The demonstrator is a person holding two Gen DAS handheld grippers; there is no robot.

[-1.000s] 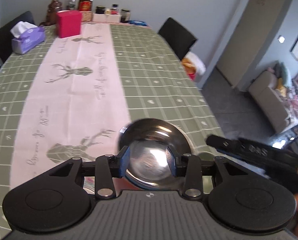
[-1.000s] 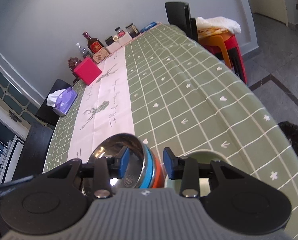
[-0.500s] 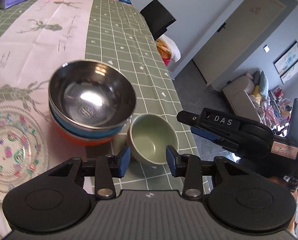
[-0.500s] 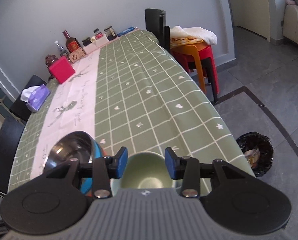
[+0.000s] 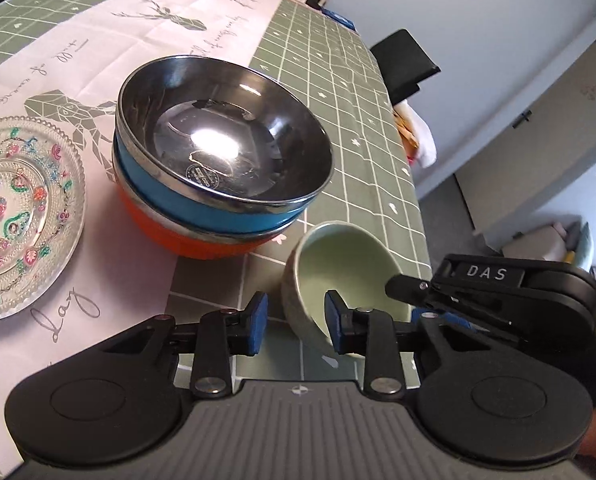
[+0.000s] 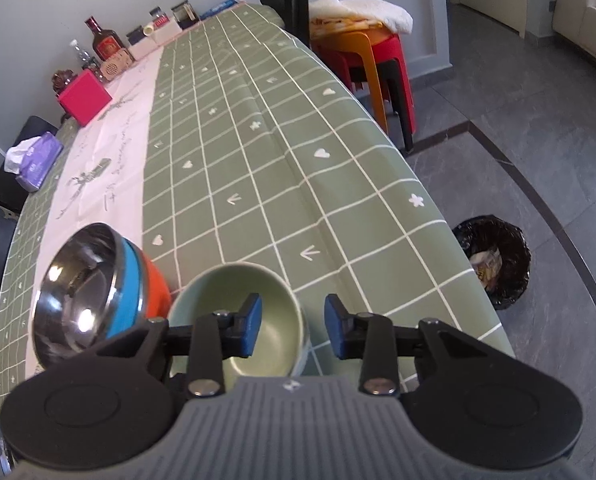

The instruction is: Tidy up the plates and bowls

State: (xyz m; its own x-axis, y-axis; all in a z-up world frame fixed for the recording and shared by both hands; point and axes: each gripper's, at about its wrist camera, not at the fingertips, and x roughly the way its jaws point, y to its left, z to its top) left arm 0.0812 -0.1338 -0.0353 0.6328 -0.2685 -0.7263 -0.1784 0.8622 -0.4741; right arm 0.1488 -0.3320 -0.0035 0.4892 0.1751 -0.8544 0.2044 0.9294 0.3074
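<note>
My left view: bright daylight, sharp focus, white glare spot in steel bowl [image 5: 221,152]. Glass plate [image 5: 21,216] sparkles. Soft shadows under bowls. My right view: even light, floor [image 6: 538,168] slightly washed. Both: strong fisheye bending at edges, dark corners, no motion blur.
</note>
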